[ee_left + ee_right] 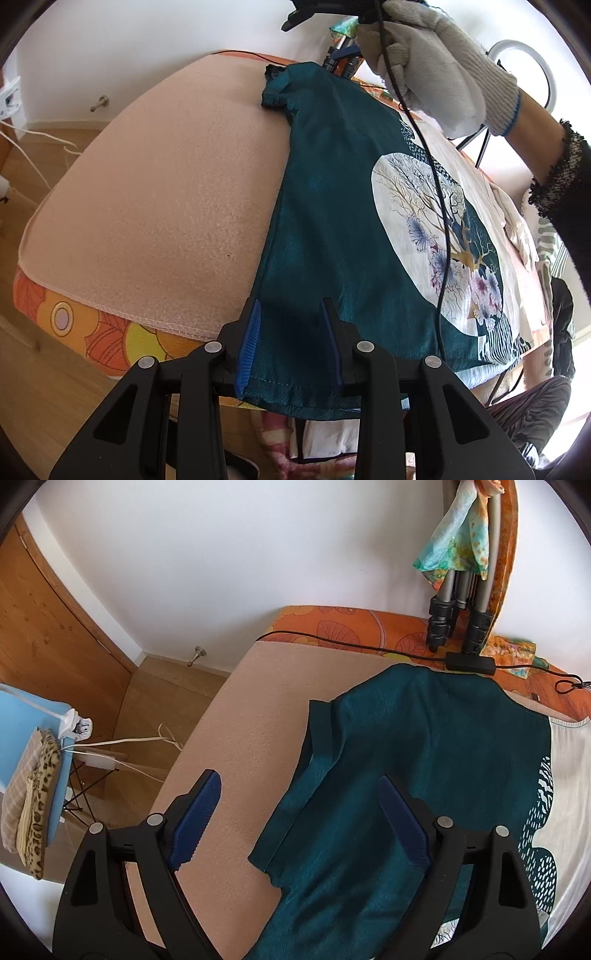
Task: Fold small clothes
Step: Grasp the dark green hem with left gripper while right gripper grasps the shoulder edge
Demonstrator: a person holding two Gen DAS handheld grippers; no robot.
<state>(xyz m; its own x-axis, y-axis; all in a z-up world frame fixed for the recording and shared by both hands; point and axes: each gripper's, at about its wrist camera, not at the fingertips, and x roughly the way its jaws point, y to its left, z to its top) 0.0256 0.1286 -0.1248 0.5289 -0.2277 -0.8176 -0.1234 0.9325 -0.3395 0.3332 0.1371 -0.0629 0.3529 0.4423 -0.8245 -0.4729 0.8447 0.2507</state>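
Pink mat (155, 192) on floral sheet (92, 328); tripod (458, 620), adapter (470, 663) nr wall.

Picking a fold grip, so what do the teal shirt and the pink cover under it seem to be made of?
Shirt: probably a thin satin-like woven, going by its faint sheen, fine streaks and stitched hem. Cover: apparently matte fleece or terry, with a nubby surface and an overlocked edge.

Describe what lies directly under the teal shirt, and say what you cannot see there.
The teal shirt lies on a peach blanket, itself spread over an orange floral cover. On its right, white fabric shows beside it. How far either runs beneath the shirt is hidden.
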